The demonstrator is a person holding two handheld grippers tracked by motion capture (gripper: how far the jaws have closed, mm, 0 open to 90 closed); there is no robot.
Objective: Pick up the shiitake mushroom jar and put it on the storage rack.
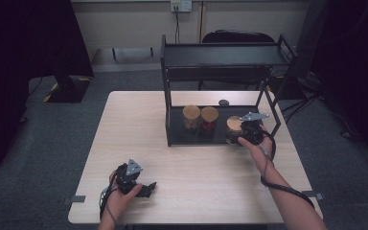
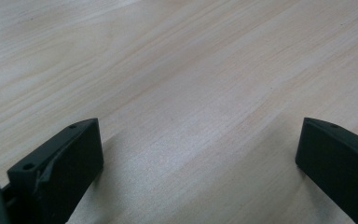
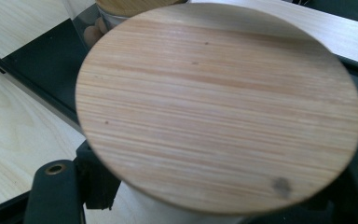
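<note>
A jar with a round wooden lid (image 1: 234, 123) (image 3: 219, 102) stands at the right end of the black rack's lower shelf (image 1: 177, 132). My right gripper (image 1: 249, 130) (image 3: 209, 191) is shut on the jar's body just under the lid, one jaw on each side. Two more wooden-lidded jars (image 1: 191, 116) (image 1: 209, 116) stand side by side to its left, one with pale contents, one with red. My left gripper (image 1: 141, 188) (image 2: 200, 140) rests on the pale wooden table (image 2: 177, 70) near the front left, jaws wide apart with nothing between them.
The black two-tier rack (image 1: 220, 53) stands at the table's back right, its top shelf bare. A small dark object (image 1: 224, 102) lies on the table behind it. A chair (image 1: 237, 36) stands beyond the table. Cables trail from both grippers.
</note>
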